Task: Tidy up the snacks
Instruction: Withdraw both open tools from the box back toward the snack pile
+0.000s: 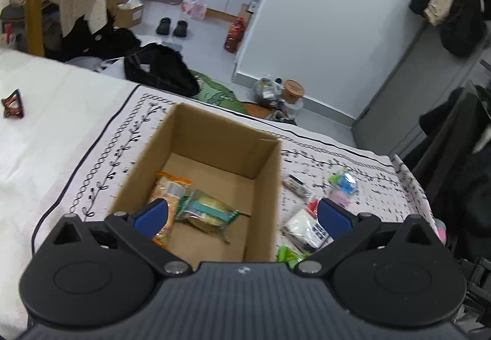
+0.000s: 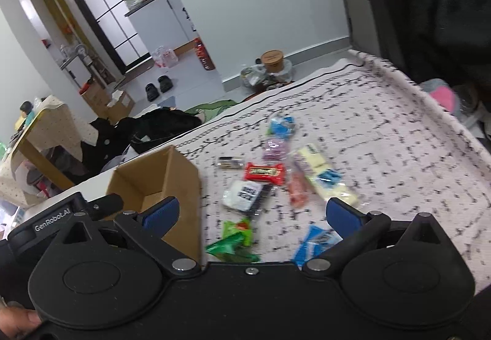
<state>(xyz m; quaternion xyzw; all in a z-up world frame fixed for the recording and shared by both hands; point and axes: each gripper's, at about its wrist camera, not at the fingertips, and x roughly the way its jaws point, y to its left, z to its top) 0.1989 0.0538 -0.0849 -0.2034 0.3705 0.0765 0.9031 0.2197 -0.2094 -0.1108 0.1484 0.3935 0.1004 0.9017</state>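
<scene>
Both grippers, left [image 1: 242,218] and right [image 2: 251,215], hang empty with jaws spread, 2 packets [image 1: 196,208] already in the cardboard box [image 1: 214,131], so next probably comes closing on the green packet [image 2: 234,240] beside it.

Left tongs [image 1: 242,218] spread wide, empty; right tongs [image 2: 251,215] likewise

Even, cool indoor light, moderately bright; no hard shadows. Soft shade inside the cardboard box [image 1: 214,137] along its near walls. Both views bend strongly toward the edges: fisheye. Motion blur smears the snack packets [image 2: 270,174] right of the box and the bedspread print [image 2: 383,131] beyond them. Far room behind the box soft, slightly hazy.
</scene>
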